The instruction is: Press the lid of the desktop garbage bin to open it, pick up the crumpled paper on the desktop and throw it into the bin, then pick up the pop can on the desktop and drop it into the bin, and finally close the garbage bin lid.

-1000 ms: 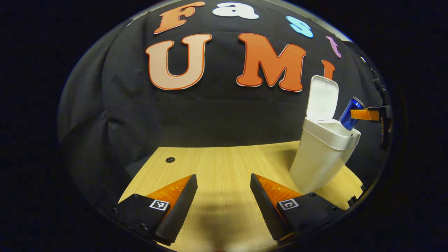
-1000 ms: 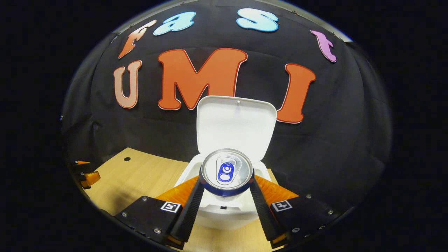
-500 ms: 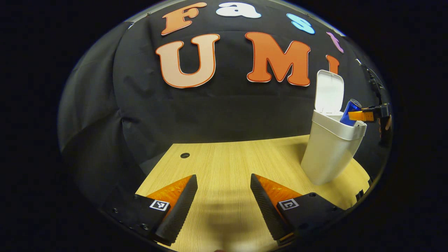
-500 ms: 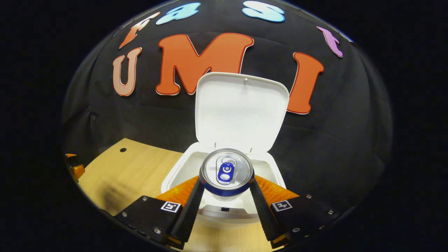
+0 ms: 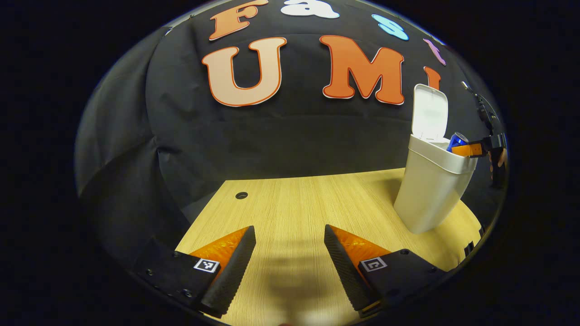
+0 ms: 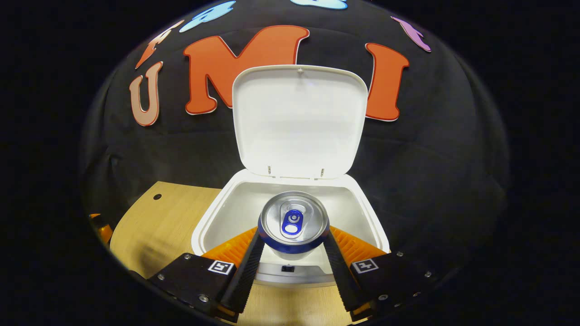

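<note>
The white desktop bin point(image 5: 432, 188) stands at the table's right end with its lid point(image 5: 429, 112) tipped up. In the right gripper view the bin's rim point(image 6: 201, 228) lies just below me and the lid point(image 6: 299, 120) stands upright behind it. My right gripper point(image 6: 293, 246) is shut on the blue pop can point(image 6: 293, 221), holding it over the bin's mouth. Seen from the left gripper view, the pop can point(image 5: 456, 140) pokes above the bin's rim, held by the right gripper point(image 5: 469, 149). My left gripper point(image 5: 290, 253) hangs open and empty over the table. The bin's inside is hidden by the can.
The wooden table point(image 5: 308, 203) has a small round hole point(image 5: 241, 195) near its back left corner. Black cloth hangs close behind the table and the bin. The left gripper's finger point(image 6: 102, 231) shows at the left edge of the right gripper view.
My right gripper has moved forward and down with the can, from in front of the bin to over its mouth. The left gripper has drifted back a little, staying open.
</note>
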`<action>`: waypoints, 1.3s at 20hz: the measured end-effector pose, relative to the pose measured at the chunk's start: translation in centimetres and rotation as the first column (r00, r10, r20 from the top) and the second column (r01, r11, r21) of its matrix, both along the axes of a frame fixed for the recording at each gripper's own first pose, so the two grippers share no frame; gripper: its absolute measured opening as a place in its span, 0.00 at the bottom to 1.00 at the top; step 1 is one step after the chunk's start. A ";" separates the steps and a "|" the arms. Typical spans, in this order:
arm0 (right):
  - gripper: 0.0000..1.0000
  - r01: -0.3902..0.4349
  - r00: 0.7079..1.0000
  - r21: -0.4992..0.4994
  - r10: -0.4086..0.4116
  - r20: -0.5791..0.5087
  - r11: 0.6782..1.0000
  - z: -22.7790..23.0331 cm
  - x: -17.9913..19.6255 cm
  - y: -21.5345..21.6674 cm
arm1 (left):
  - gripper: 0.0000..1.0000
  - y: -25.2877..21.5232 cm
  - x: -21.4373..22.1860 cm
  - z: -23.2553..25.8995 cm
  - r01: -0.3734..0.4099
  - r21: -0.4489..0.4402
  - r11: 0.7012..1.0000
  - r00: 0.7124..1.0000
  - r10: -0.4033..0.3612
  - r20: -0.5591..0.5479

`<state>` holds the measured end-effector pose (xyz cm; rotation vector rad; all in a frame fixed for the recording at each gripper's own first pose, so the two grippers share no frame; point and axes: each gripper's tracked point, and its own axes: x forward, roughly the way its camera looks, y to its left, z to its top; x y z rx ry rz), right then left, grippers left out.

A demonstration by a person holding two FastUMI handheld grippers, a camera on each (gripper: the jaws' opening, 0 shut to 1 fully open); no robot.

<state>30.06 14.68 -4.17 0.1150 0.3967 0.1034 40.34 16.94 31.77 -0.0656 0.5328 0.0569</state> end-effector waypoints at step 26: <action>0.82 0.034 0.997 0.026 -0.036 0.074 0.999 8.2 0.8 -0.9 | 0.97 0.3 1.1 -0.8 0.047 -0.032 0.998 0.999 -0.047 0.009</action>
